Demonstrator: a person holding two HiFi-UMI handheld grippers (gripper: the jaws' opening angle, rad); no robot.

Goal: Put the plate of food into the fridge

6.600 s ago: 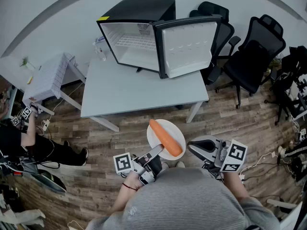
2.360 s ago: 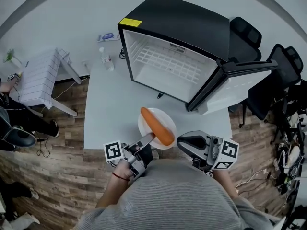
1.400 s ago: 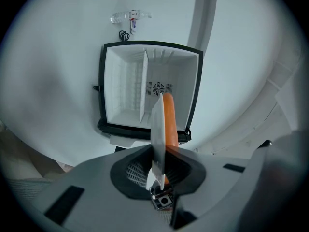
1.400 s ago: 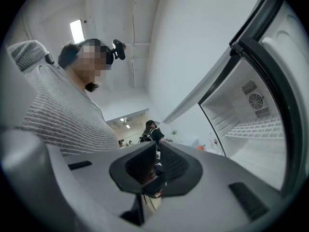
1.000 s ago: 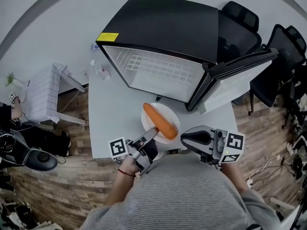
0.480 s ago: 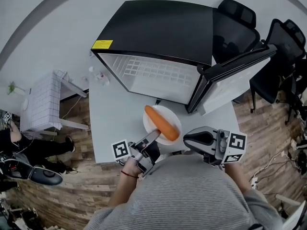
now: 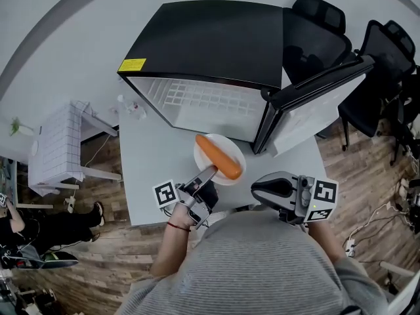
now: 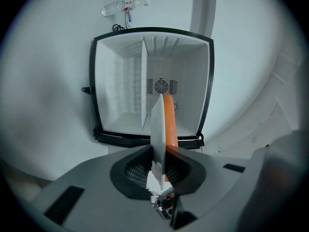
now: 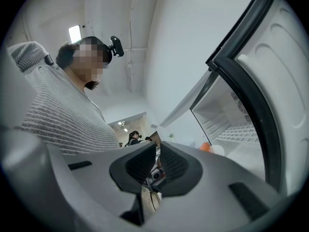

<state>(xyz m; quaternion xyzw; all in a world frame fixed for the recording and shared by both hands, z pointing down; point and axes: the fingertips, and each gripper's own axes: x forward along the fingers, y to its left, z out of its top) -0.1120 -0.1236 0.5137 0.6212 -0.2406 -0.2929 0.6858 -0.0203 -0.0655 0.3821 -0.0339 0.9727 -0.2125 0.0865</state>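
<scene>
- Left gripper (image 7: pixel 209 172) (image 8: pixel 159 166) pinches the near rim of the plate (image 7: pixel 231 149) (image 8: pixel 158 129). Its jaws stand a little apart, with both pads pressed on the thin rim.
- Fridge (image 7: pixel 210 38) stands on the table (image 7: pixel 154 169). It is black outside and white inside, with a yellow label (image 7: pixel 131 65) at a top corner.
- Its door (image 7: pixel 321 104) is swung wide to the right, and a white wire shelf (image 7: pixel 197 97) shows inside.
- Plate is white and round, held out over the table just in front of the open fridge mouth, outside the cavity.
- In the left gripper view the plate is seen edge-on, lined up with the middle of the fridge opening (image 8: pixel 152 81).
- Carrot (image 7: pixel 218 157) (image 8: pixel 169 124) is orange, long and thick. It lies across the plate from the far left rim to the near right, covering most of the middle.
- Right gripper (image 7: pixel 256 190) (image 9: pixel 157 161) is held near the person's body, to the right of the plate and apart from it. Its pads are drawn together with nothing between them.
- Right gripper view takes in the inner face of the door (image 9: pixel 270 95), with the carrot small in the distance.
</scene>
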